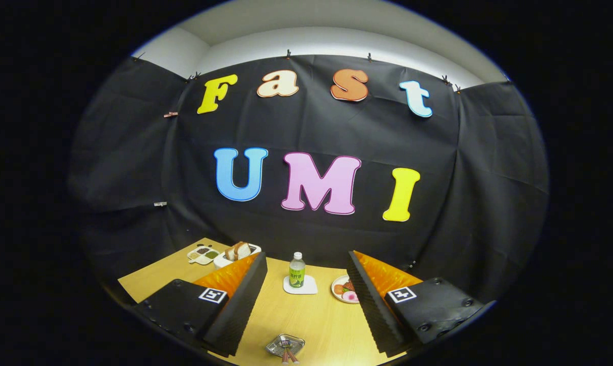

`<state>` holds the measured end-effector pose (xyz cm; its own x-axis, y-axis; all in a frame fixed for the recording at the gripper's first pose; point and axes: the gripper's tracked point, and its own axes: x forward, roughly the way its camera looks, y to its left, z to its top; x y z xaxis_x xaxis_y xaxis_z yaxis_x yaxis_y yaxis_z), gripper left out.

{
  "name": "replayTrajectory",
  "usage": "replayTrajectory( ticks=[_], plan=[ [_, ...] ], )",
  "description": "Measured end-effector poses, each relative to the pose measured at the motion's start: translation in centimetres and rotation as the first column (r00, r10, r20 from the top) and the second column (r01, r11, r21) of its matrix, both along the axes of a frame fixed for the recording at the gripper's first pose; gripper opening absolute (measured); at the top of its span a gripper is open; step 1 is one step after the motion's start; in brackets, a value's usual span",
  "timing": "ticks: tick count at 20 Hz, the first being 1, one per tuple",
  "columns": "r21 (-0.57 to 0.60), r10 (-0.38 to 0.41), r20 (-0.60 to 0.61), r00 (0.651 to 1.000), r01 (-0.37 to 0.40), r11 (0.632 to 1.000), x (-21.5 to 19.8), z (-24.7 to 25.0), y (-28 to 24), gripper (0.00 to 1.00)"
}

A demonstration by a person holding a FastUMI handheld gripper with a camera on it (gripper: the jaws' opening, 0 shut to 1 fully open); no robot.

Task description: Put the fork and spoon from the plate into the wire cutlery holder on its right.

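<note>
My gripper [306,256] is held high above a wooden table [311,315], open, with a wide gap between the fingers and nothing in it. Low down between the fingers, close to me, sits a small silvery dish or wire basket [285,344]; I cannot tell which. Two reddish utensil handles [289,356] stick out of it toward me. Their heads are too small to tell fork from spoon.
Beyond the fingers a green-labelled bottle [296,270] stands on a white coaster [300,286]. A plate of food [343,290] lies partly behind the right finger. By the left finger are a white tray with bread [236,252] and a small sauce dish [203,253].
</note>
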<state>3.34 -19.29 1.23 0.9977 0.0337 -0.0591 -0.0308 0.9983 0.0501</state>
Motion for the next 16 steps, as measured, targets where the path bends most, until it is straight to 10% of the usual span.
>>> replayTrajectory(
  ticks=[16],
  plan=[
    [-0.005, -0.007, -0.029, 1.000, 0.007, 1.000, 0.2, -0.8, 1.0, 0.98]
  ],
)
